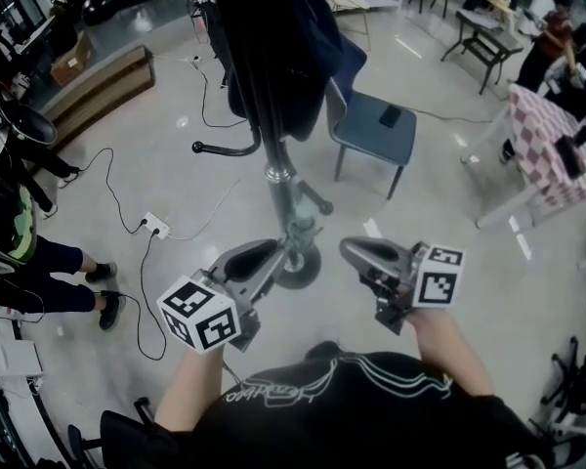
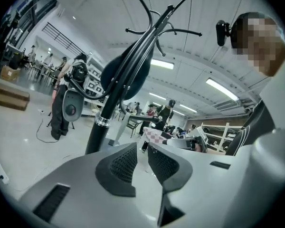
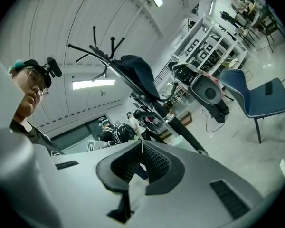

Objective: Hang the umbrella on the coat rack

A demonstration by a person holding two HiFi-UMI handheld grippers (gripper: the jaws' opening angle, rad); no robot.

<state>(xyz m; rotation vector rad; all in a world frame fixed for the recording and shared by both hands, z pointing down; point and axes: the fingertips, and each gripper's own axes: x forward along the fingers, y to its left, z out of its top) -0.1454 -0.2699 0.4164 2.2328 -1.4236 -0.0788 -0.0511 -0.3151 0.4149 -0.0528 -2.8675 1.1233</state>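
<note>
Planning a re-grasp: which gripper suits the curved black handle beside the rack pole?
Left, probably. The left gripper is empty, jaws apart, on the handle's side of the pole; the right gripper is shut.

Coat rack pole (image 1: 277, 156) obstructs 12 o'clock; blue chair (image 1: 376, 135) blocks 1 o'clock. Passage lies at 10 o'clock, over a cabled power strip (image 1: 156, 226).

Umbrella (image 1: 273, 57) hangs on rack (image 1: 278, 179). Left claw (image 1: 264, 257), right claw (image 1: 356, 252) either side of rack base. Chair (image 1: 371, 130) right of rack; power strip (image 1: 156, 226) left.
</note>
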